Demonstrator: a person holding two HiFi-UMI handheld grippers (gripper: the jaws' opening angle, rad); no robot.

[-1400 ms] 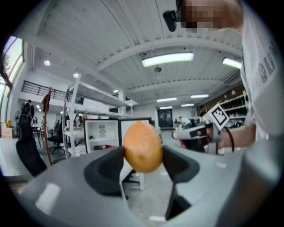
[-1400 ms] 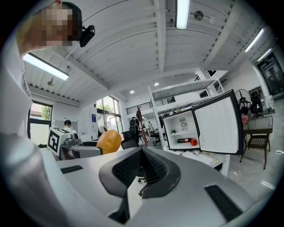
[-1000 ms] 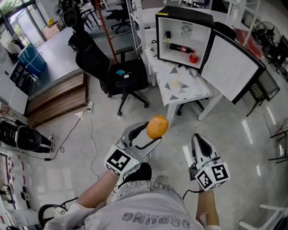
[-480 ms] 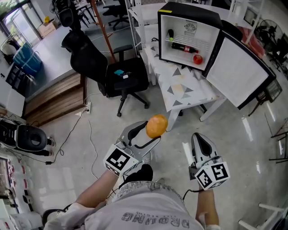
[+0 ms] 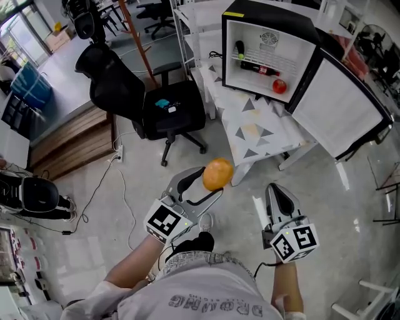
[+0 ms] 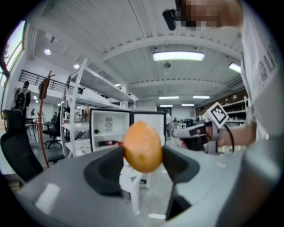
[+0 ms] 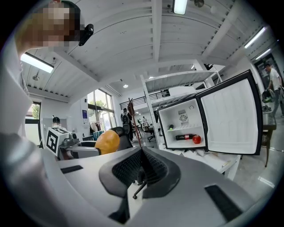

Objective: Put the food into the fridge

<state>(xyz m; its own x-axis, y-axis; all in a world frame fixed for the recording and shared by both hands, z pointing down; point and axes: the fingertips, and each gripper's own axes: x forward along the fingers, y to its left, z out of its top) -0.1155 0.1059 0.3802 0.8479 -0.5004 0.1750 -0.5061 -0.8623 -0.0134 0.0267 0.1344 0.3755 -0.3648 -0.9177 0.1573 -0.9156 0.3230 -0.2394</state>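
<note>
1. Orange is still clamped between the pads of the left gripper, held out in mid-air well short of the fridge. The right gripper is pressed closed on nothing.
2. Over the last second only the surroundings have moved: fridge, table and chair have slid across the head view (the person seems to be walking up). So the carry is under way and the placing is not yet begun.
3. The fridge stands on the white, triangle-patterned table with its door swung wide. Inside, a bottle lies on the shelf with a red fruit just below it.
4. The floor is pale and glossy, with a cable trailing over it — shelving and more chairs stand beyond.
</note>
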